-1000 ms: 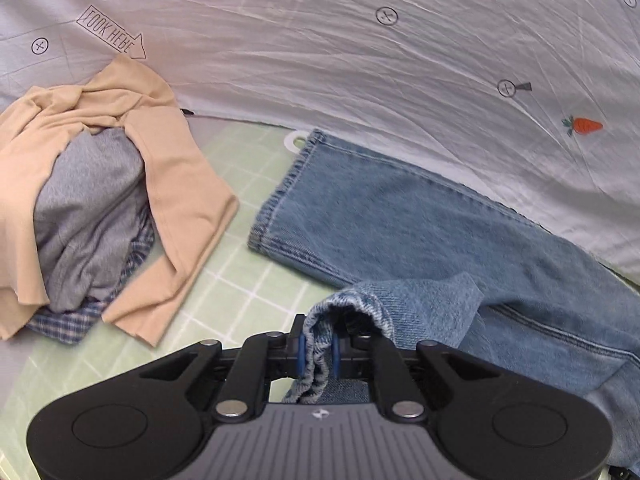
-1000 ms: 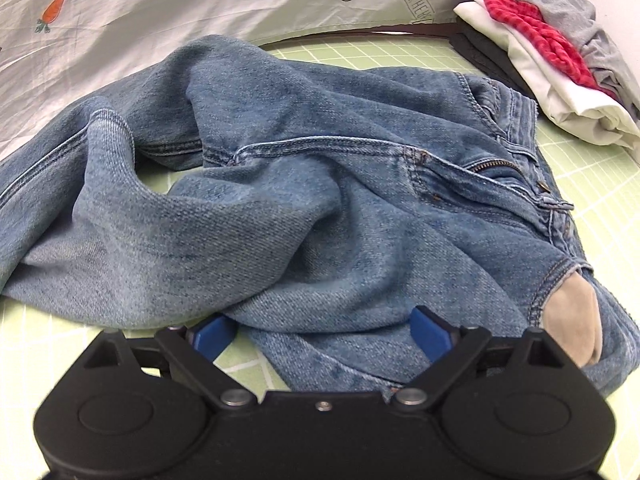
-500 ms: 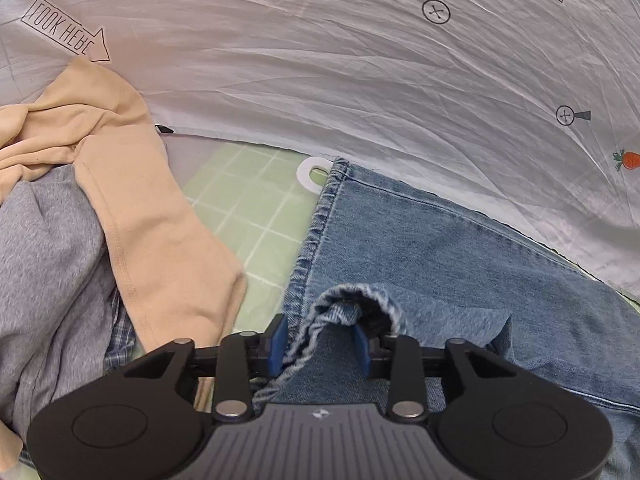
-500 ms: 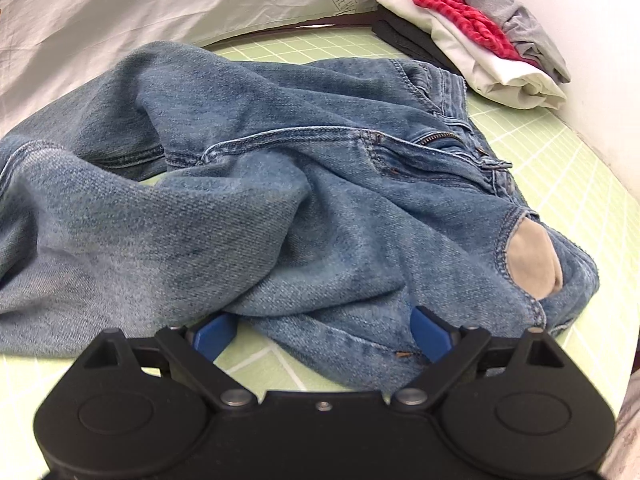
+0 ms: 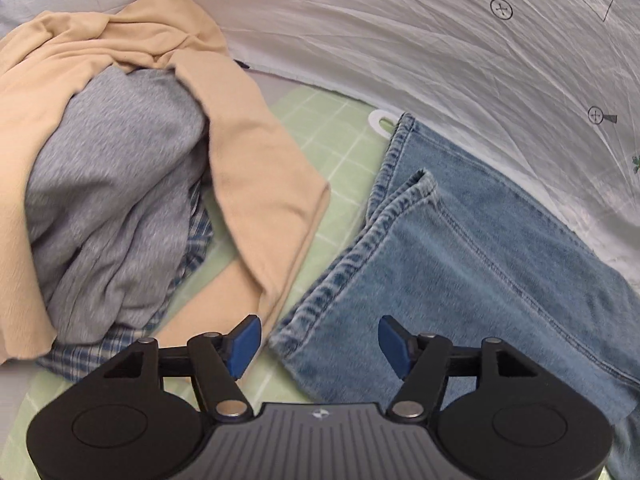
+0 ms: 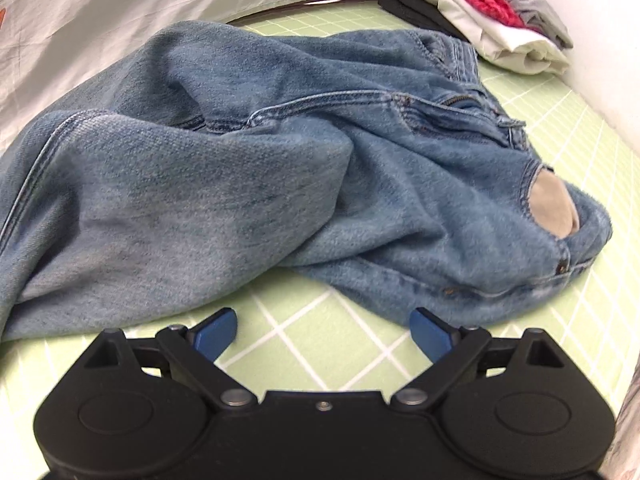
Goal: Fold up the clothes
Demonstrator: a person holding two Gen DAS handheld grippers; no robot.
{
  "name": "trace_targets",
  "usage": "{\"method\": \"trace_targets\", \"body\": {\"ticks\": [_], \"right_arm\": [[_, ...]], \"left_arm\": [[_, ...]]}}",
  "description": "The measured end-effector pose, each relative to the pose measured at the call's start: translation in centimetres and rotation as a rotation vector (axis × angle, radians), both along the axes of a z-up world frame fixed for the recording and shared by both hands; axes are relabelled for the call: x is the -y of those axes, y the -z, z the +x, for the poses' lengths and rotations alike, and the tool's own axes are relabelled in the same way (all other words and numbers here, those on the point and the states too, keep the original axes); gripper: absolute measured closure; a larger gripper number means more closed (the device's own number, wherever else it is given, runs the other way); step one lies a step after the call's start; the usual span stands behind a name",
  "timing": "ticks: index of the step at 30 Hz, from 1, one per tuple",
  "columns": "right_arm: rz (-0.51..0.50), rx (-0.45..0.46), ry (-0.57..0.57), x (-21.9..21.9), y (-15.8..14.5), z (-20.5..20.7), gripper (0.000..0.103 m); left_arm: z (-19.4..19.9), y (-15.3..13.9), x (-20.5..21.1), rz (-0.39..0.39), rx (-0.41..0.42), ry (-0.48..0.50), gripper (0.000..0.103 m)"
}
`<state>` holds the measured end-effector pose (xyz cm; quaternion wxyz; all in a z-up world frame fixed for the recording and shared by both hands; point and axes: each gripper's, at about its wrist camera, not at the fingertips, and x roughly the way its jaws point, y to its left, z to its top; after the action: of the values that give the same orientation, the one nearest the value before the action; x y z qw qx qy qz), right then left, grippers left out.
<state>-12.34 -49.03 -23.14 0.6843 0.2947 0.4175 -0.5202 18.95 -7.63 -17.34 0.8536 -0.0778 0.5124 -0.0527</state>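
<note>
2 leg hems of the jeans (image 5: 460, 248) lie stacked on the green mat (image 5: 320, 128), upper cuff just short of the lower, likely for a lengthwise fold. Left gripper (image 5: 320, 344) has just been opening, pads clear of the denim. Right gripper (image 6: 322, 332) stands apart near the bunched waist, holding nothing.

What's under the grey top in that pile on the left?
A blue checked garment pokes out beneath the grey top; a tan top drapes over both. Anything deeper is covered.
</note>
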Motion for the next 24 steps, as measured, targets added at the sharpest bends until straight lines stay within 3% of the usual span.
{"method": "trace_targets", "body": {"ticks": [4, 12, 17, 21, 24], "right_arm": [[0.048, 0.115, 0.063, -0.4, -0.1, -2.1, 0.009], [0.081, 0.418, 0.364, 1.4, -0.3, -7.7, 0.01], [0.034, 0.351, 0.436, 3.3, -0.2, -8.9, 0.022], [0.012, 0.333, 0.463, 4.6, 0.0, -9.9, 0.024], [-0.011, 0.324, 0.465, 5.5, 0.2, -11.0, 0.033]], "left_arm": [[-1.6, 1.2, -0.7, -0.022, -0.031, -0.012, 0.037], [-0.9, 1.8, 0.7, 0.0, 0.001, 0.006, 0.036], [-0.8, 1.9, 1.8, 0.036, 0.019, 0.01, 0.038], [-1.3, 2.2, 3.2, 0.124, 0.049, 0.046, 0.041], [-1.7, 2.3, 4.0, 0.173, 0.064, 0.049, 0.051]]}}
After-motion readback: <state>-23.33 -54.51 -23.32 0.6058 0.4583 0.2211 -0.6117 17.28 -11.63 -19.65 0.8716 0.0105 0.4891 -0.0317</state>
